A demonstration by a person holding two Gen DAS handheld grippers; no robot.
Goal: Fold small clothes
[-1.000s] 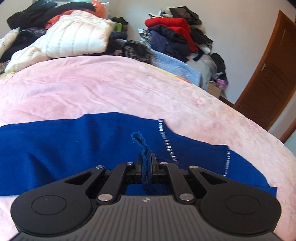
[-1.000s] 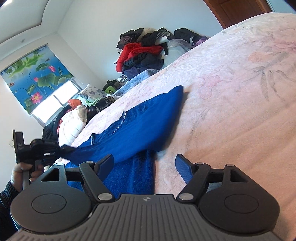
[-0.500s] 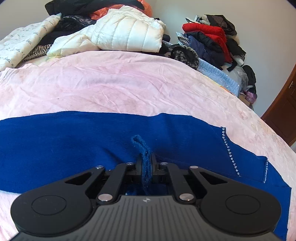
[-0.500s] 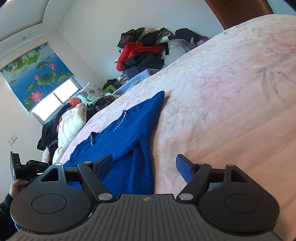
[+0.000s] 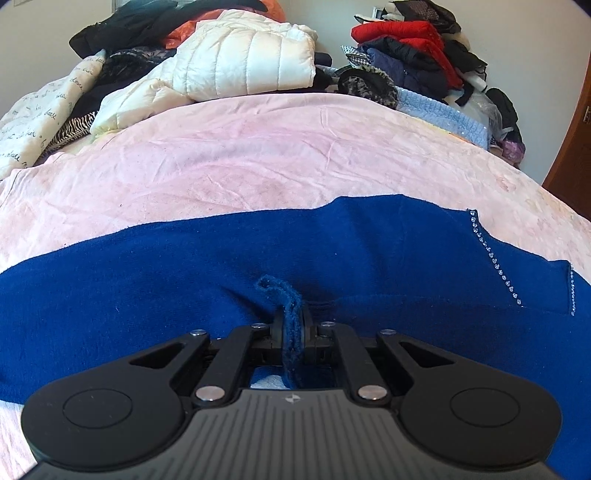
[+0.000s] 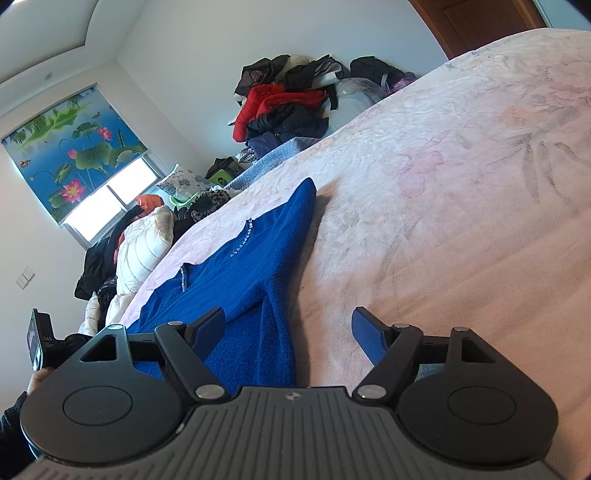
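While the left tool [image 5: 291, 328] pinches a fold of the blue sweater [image 5: 184, 280], hiding its fingertips, the right tool [image 6: 288, 325] hovers spread above the bed [image 6: 461, 206].

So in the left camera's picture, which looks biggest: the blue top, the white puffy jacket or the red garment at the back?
1. Blue top, though it lies nearest the camera.
2. White puffy jacket.
3. Red garment, farthest back, so its true size is unsure.
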